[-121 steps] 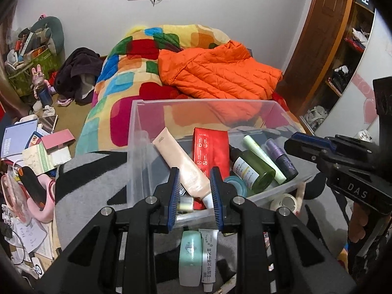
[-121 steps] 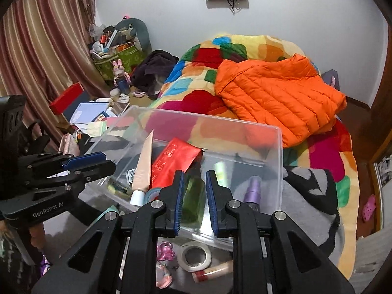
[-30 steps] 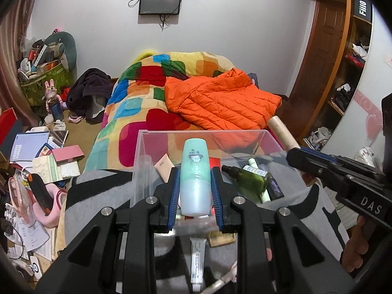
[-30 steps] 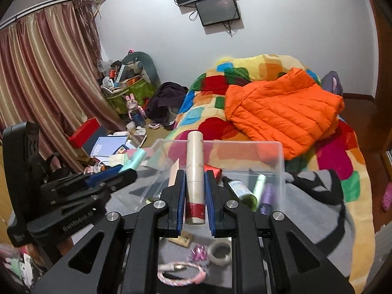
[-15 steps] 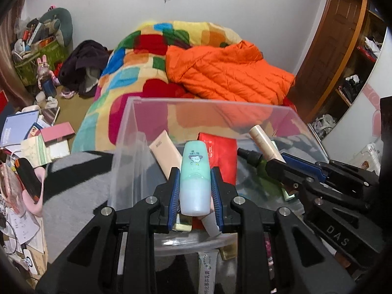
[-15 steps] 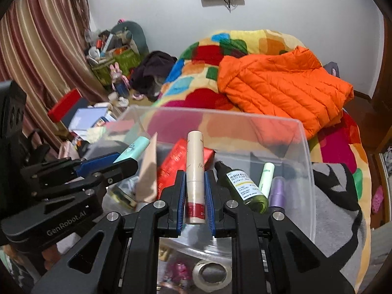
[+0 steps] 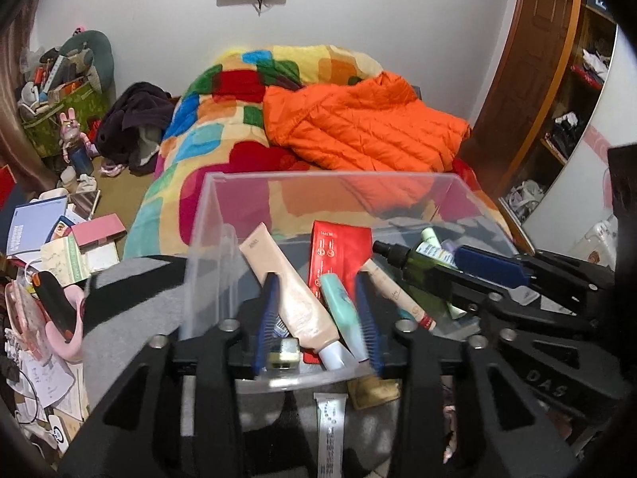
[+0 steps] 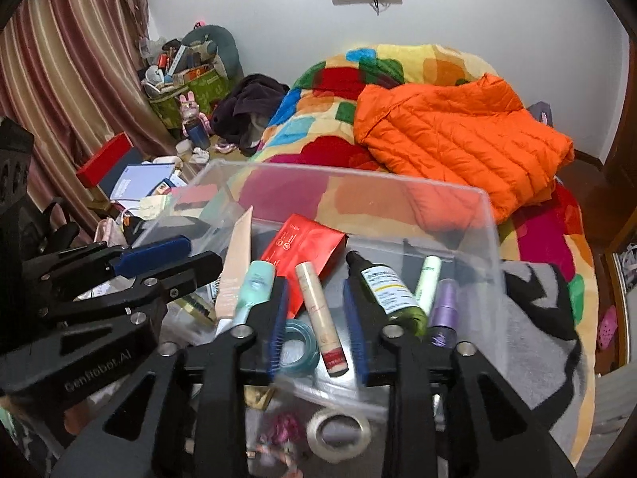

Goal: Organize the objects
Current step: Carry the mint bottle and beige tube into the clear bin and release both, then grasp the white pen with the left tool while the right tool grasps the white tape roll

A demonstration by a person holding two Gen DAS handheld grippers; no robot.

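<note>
Both claws hang over the near edge of the clear bin (image 8: 489,215), pointing down into it. Left claw (image 7: 318,318): jaws have just been opening, now released; the mint tube (image 7: 338,302) lies loose between them, close against the right pad, long axis running away from the claw, resting on the beige tube (image 7: 294,290). Right claw (image 8: 318,318): jaws have also just been opening; the cream stick with red cap (image 8: 320,314) lies free between the pads, touching neither, long axis likewise pointing away. Judgement: both drops done; each claw can withdraw straight back. Beyond, in the bin: red packet (image 8: 306,247), green bottle (image 8: 386,286). Farther off, orange jacket (image 8: 458,135) on the bed.
</note>
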